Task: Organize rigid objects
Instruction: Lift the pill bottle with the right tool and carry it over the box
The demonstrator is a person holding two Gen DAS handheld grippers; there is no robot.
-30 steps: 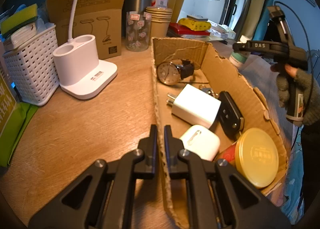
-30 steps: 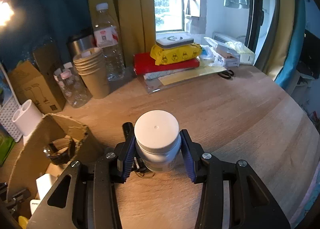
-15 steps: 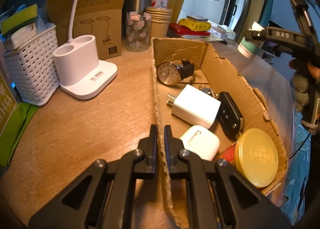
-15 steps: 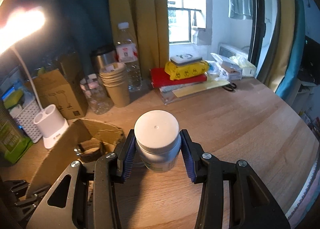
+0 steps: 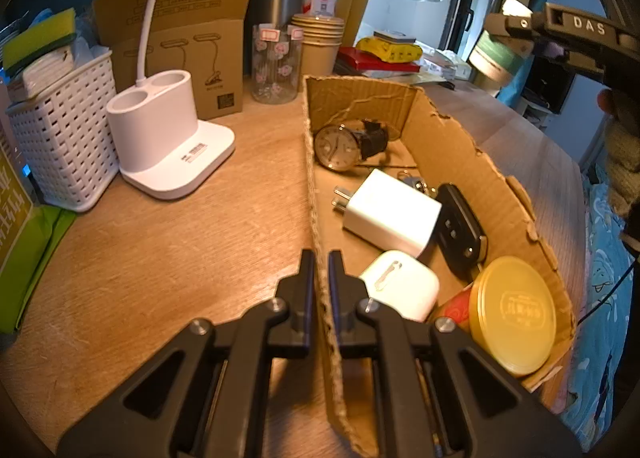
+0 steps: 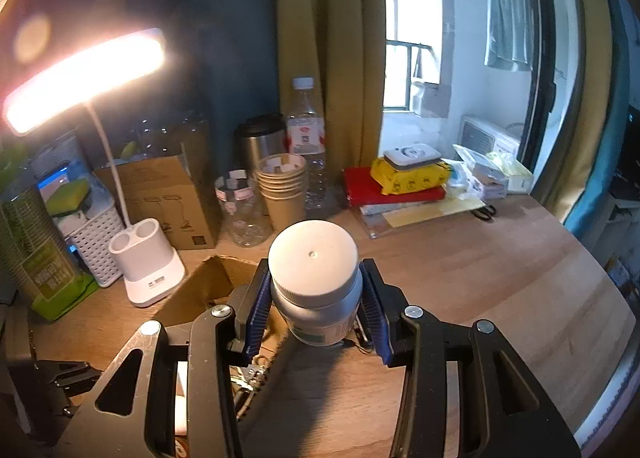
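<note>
White-capped bottle [image 6: 314, 290]: clamped in your right gripper [image 6: 316, 308], now lifted higher, above the cardboard box [image 5: 460, 146] edge. Left gripper [image 5: 318, 286]: unchanged, pinched shut on the box's near wall. Box contents: watch [image 5: 340, 146], charger [image 5: 390, 212], tin [image 5: 516, 310].

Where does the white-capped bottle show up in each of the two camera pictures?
Left wrist view: the bottle is at the upper right, lifted clear of the table, clamped in the right gripper.
Right wrist view: the bottle sits at centre, between the blue pads, cap toward the camera.
Shared landmark: the white lamp base, left of the cardboard box in both.
</note>
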